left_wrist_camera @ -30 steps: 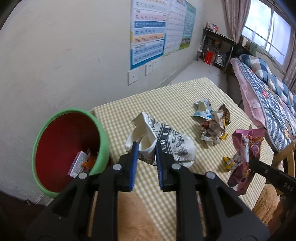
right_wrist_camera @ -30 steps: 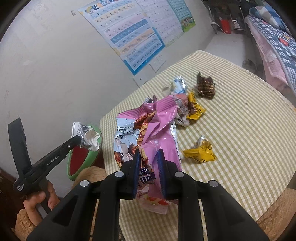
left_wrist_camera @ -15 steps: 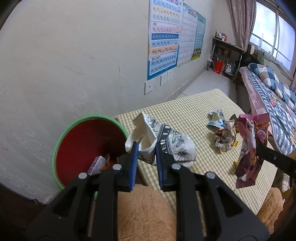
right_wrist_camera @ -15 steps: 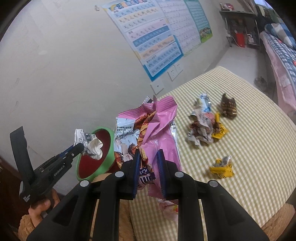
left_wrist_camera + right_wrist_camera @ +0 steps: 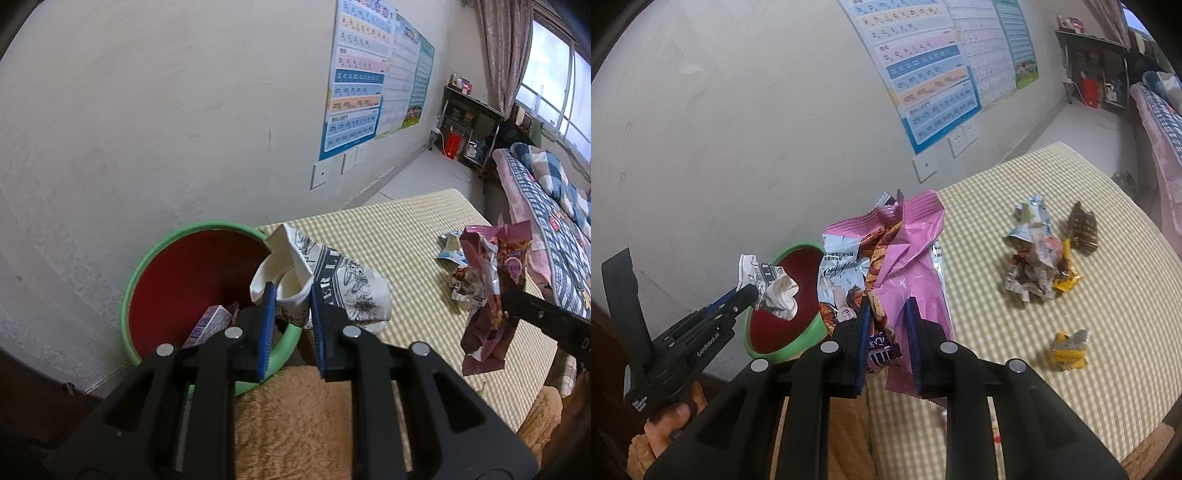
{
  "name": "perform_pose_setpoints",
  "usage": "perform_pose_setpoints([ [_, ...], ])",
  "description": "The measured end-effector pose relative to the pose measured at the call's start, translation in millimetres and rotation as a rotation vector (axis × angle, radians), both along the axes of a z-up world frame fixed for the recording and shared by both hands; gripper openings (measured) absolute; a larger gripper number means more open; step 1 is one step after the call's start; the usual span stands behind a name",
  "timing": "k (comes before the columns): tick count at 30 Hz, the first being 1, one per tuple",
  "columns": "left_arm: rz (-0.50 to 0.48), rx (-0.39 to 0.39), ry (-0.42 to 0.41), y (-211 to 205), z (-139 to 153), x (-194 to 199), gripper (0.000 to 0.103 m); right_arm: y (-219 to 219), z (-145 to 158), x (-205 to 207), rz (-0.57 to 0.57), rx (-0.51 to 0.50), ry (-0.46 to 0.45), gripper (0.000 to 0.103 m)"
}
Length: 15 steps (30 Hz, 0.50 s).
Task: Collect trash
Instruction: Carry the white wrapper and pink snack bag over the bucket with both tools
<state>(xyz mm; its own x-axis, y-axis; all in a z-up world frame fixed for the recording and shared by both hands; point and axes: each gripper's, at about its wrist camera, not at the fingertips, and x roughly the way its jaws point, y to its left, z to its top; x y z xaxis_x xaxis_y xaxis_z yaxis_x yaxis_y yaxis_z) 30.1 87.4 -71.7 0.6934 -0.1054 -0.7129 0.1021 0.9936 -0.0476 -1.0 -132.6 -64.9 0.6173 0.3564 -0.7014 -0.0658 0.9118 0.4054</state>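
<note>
The left gripper [image 5: 291,306] pinches a crumpled paper cup [image 5: 325,284] and holds it over the rim of the green bin [image 5: 155,258], which is red inside. The right gripper [image 5: 888,328] pinches a bunch of snack bags [image 5: 901,254] above the checked table [image 5: 1126,314]. More wrappers [image 5: 1038,262] lie on the table, well apart from the bin.

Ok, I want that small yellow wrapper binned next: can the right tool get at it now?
Probably not yet: the right tool is shut on the pink snack bag. The yellow wrapper itself lies alone and uncovered on the checked tablecloth.
</note>
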Motion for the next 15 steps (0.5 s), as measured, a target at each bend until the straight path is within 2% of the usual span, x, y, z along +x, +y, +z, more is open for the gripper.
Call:
perform_pose_setpoints([
  [15,0.091,-0.028,0.015,45.0,-6.8,3.6,0.018,56.7,-4.6,23.2,0.114,-0.019,0.019,0.019],
])
